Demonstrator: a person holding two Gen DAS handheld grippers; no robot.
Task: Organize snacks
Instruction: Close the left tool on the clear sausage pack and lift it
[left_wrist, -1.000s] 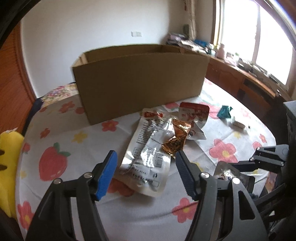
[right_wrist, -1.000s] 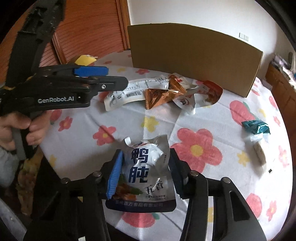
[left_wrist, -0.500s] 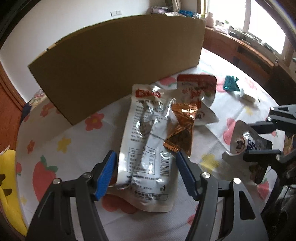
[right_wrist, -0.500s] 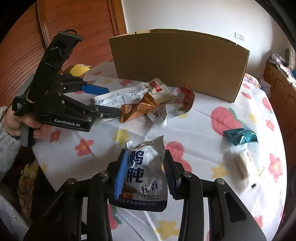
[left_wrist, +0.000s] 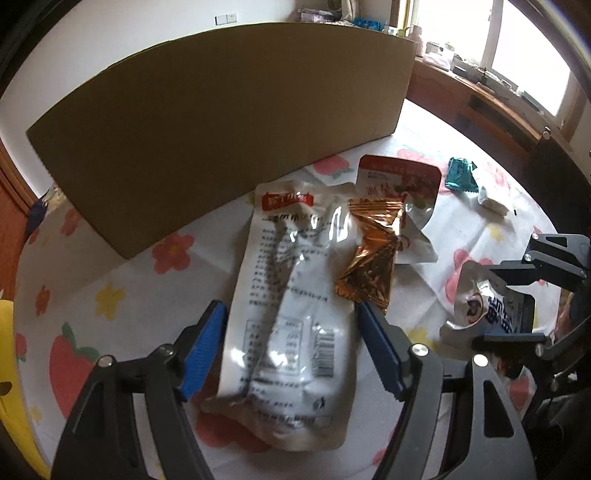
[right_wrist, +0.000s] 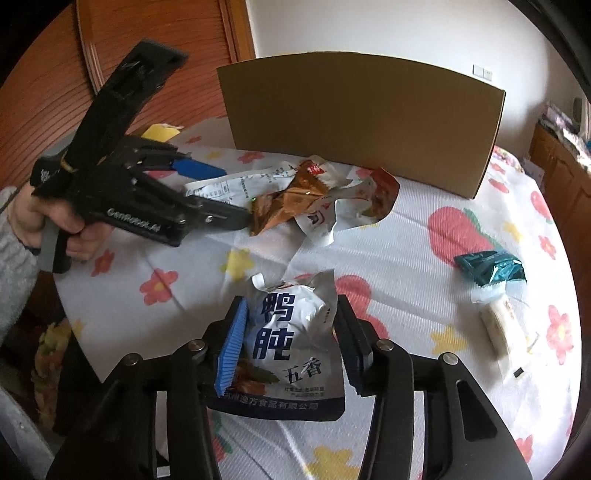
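My left gripper is open, its blue pads on either side of a long clear-and-white snack pouch lying on the flowered tablecloth. An orange foil packet and a red-topped pouch lie right of it. My right gripper is shut on a silver-and-blue snack bag and holds it above the table; it also shows in the left wrist view. The left gripper shows in the right wrist view. A large cardboard box stands behind the pile.
A teal packet and a small white wrapped snack lie at the table's right side. A yellow object sits at the left edge. A wooden door and window counter lie beyond the round table.
My left gripper has moved forward and down until its open fingers straddle the long pouch. My right gripper keeps hold of the silver-and-blue bag and has lifted it slightly.
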